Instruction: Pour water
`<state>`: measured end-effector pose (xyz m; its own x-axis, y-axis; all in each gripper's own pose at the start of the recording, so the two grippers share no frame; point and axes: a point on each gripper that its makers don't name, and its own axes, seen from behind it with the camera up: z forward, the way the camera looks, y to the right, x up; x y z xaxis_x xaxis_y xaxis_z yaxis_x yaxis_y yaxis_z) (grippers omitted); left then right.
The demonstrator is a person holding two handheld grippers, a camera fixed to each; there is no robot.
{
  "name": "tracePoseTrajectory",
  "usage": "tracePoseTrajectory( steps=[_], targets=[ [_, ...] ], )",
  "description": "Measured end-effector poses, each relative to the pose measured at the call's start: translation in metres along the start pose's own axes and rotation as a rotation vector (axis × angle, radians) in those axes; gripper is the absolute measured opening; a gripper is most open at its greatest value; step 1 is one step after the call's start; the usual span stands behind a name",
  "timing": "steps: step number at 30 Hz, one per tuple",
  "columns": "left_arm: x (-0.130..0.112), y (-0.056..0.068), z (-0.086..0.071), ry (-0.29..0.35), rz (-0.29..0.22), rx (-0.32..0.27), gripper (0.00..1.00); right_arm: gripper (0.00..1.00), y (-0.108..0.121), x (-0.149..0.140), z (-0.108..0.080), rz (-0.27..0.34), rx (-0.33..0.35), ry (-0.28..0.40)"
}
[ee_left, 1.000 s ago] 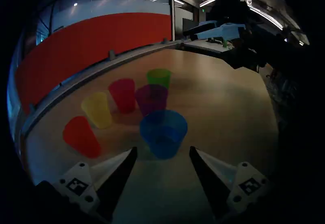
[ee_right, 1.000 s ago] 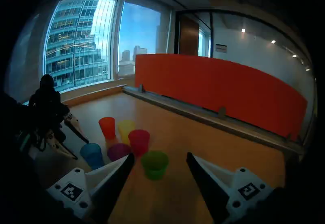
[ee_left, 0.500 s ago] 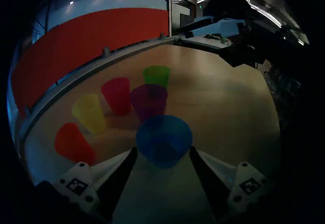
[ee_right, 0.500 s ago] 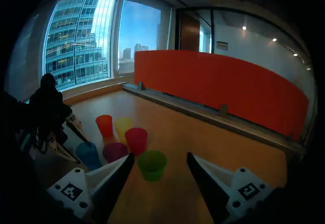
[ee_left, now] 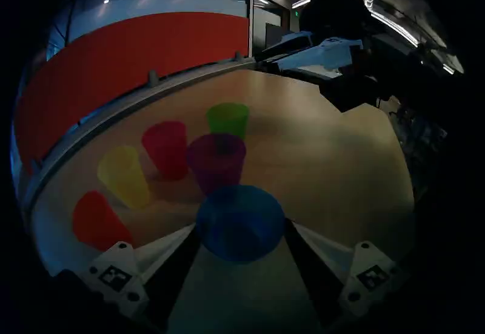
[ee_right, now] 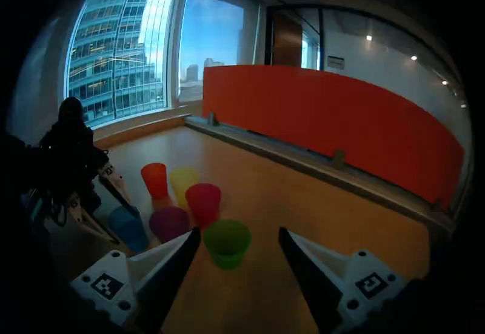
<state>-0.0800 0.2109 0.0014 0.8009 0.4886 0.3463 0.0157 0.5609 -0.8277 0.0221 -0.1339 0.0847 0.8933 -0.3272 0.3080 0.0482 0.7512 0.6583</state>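
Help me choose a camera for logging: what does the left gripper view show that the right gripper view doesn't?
Left gripper view: the translucent blue plastic cup up close, between the fingers of the open left gripper, its inside in sight. Right gripper view: tall windows onto high-rise buildings, and the translucent green plastic cup nearest, just before the open right gripper. Shared: the cluster of coloured cups on the wooden table, and the long orange partition.
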Motion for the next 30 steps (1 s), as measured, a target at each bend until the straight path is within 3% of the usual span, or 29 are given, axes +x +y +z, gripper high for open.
tracePoseTrajectory(
  steps=[15, 18, 30],
  targets=[
    [0.001, -0.005, 0.007, 0.007, -0.029, 0.010, 0.95, 1.00, -0.006, -0.017, 0.020, -0.010, 0.022, -0.058],
    [0.001, -0.004, 0.008, 0.007, -0.024, 0.012, 0.88, 1.00, -0.007, -0.023, 0.023, -0.015, 0.024, -0.073],
    [0.001, -0.005, 0.007, 0.011, 0.001, 0.031, 0.87, 1.00, -0.015, -0.044, 0.037, -0.024, 0.042, -0.124]
  ],
)
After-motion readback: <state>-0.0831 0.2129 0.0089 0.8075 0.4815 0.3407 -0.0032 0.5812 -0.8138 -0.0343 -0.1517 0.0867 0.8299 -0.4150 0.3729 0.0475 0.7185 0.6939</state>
